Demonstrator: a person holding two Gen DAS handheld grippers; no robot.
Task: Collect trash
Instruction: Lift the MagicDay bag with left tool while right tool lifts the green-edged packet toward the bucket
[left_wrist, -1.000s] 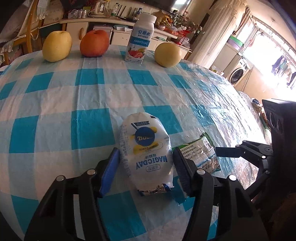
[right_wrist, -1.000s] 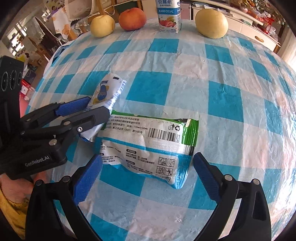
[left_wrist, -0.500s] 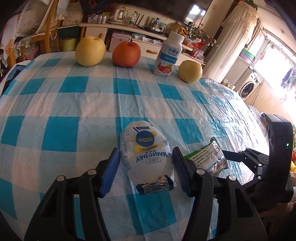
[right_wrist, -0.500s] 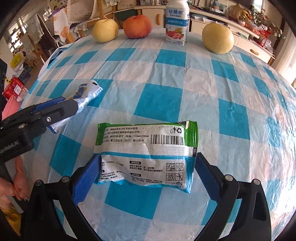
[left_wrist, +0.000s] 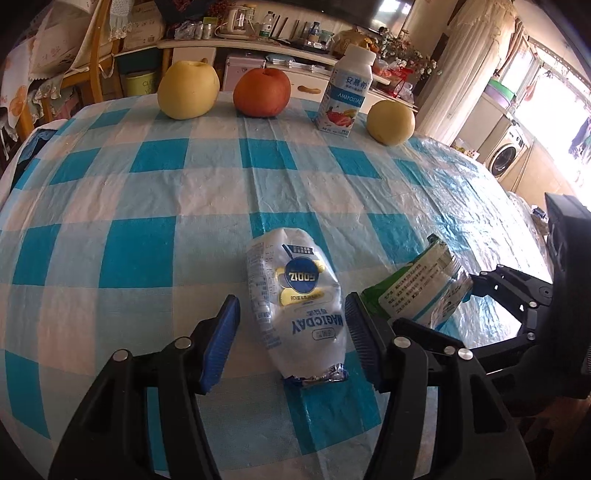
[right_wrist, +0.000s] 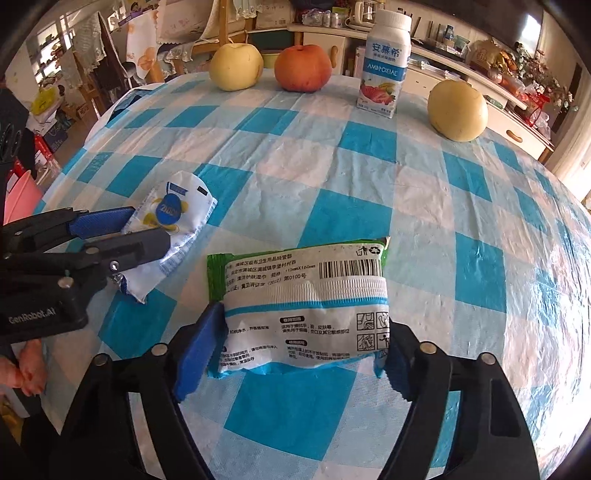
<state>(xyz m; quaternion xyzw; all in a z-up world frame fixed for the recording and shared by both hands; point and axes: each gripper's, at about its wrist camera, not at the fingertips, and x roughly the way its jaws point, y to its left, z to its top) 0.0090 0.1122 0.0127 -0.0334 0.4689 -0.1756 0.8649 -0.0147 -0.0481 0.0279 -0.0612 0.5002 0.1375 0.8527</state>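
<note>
Both grippers pitch steeply down at the checked tablecloth (left_wrist: 155, 258), side by side at its near edge.

Left gripper (left_wrist: 291, 339): jaws have just been opening, and the white Magicday wrapper (left_wrist: 295, 299) lies flat on the cloth between them. There is a clear gap on the left pad's side; the right pad is just beside the wrapper's edge, and contact there is hard to judge. It is not squeezed, so the grip is loose or released.

Right gripper (right_wrist: 301, 350): jaws have just been closing around the green-and-white wipes packet (right_wrist: 306, 306), and both blue pads press its short ends. The packet's far end looks tilted up off the cloth in the left wrist view.

Landmark is the yogurt bottle (right_wrist: 384, 62) at the far edge of the cloth. Both pieces of trash lie well nearer the cameras than the bottle, the wrapper to the left of the packet. A yellow pear (right_wrist: 236, 66) and red apple (right_wrist: 303, 68) sit left of the bottle, and another pear (right_wrist: 458, 110) sits to its right.

A bit of the person's hand (right_wrist: 22, 369) shows below the left gripper's body.
</note>
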